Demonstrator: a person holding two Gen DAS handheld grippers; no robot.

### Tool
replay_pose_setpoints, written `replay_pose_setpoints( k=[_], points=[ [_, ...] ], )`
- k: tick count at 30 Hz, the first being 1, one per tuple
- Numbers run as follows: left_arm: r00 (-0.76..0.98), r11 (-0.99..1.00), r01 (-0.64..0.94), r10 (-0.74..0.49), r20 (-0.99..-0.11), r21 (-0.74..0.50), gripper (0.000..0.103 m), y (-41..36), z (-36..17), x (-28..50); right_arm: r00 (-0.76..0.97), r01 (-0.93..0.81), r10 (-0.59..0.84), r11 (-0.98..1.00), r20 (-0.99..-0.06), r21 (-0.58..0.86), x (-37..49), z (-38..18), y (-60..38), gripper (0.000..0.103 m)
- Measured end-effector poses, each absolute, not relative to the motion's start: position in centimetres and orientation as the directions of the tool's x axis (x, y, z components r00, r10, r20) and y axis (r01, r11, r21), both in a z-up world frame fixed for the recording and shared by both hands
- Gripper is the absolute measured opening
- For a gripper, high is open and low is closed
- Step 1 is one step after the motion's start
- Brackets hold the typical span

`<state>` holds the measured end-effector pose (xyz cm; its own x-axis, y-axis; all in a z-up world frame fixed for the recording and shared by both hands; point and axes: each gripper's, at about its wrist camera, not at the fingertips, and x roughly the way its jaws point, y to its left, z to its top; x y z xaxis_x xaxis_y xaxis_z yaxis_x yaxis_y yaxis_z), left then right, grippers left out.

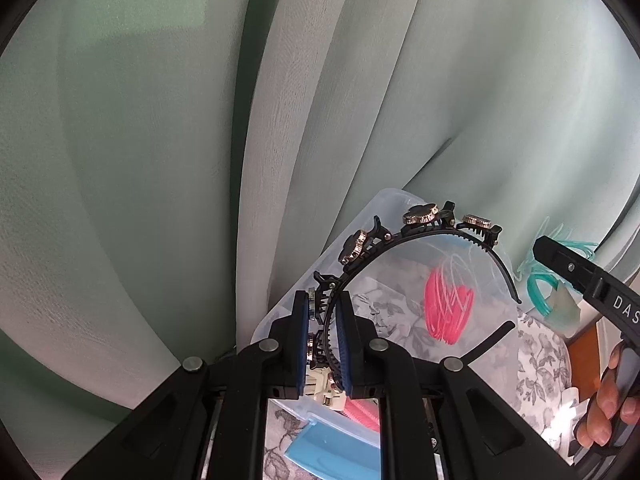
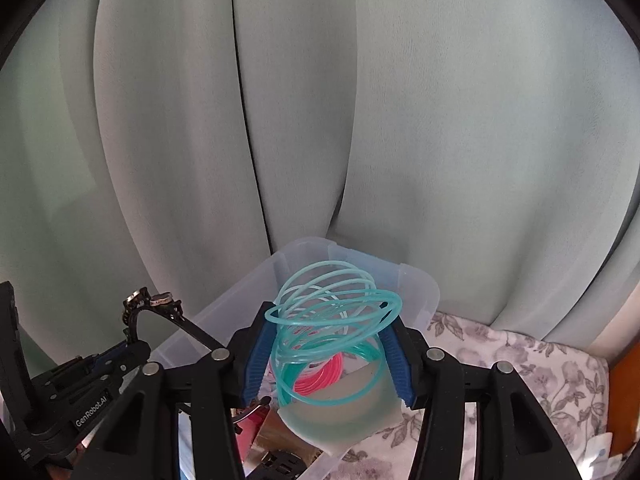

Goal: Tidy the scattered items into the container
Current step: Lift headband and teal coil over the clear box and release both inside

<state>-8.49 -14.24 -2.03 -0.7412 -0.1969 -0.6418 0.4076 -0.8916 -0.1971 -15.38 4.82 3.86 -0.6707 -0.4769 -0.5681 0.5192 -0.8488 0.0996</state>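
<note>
My left gripper (image 1: 322,296) is shut on one end of a black toothed headband (image 1: 424,236) with gold-rimmed ornaments. The band arches above a clear plastic container (image 1: 392,198) that holds a pink coil (image 1: 448,308). In the right wrist view my right gripper (image 2: 332,314) grips a teal coil of thin tubing (image 2: 352,300) between its blue pads. A translucent packet (image 2: 340,420) hangs under the coil, over the container (image 2: 420,284) and the pink coil (image 2: 320,376). The left gripper (image 2: 128,344) with the headband (image 2: 160,304) sits at the lower left.
Pale green curtains (image 2: 280,120) hang close behind the container. A floral cloth (image 2: 520,360) covers the surface, with a wooden edge (image 2: 624,380) at the right. A blue flat item (image 1: 328,452) lies by the container's near side. A person's hand (image 1: 604,412) holds the right gripper's handle.
</note>
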Motion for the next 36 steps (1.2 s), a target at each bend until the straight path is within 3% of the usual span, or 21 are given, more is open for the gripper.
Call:
replay_pose_setpoints(
  k=[3, 10, 21, 36],
  points=[
    [-0.737, -0.892, 0.401, -0.18, -0.652, -0.208, 0.019, -14.2, -2.6, -8.9, -0.664, 0.503, -0.461, -0.858, -0.589, 0.105, -15.9, 3.1, 4.7, 0.06],
    [-0.745, -0.898, 0.371, -0.137, -0.653, -0.235, 0.055, -13.4, -3.1, -9.3, -0.658, 0.492, -0.446, -0.865, -0.607, 0.102, -14.4, 2.0, 6.0, 0.061],
    [-0.739, -0.904, 0.356, -0.116, -0.663, -0.238, 0.066, -12.0, -3.8, -9.1, -0.66, 0.491, -0.439, -0.867, -0.61, 0.092, -15.6, -0.2, 5.1, 0.064],
    [-0.763, -0.937, 0.284, -0.092, -0.64, -0.204, 0.068, -9.8, 0.4, -4.2, -0.679, 0.451, -0.442, -0.881, -0.586, 0.142, -11.0, 1.0, 9.0, 0.066]
  ],
)
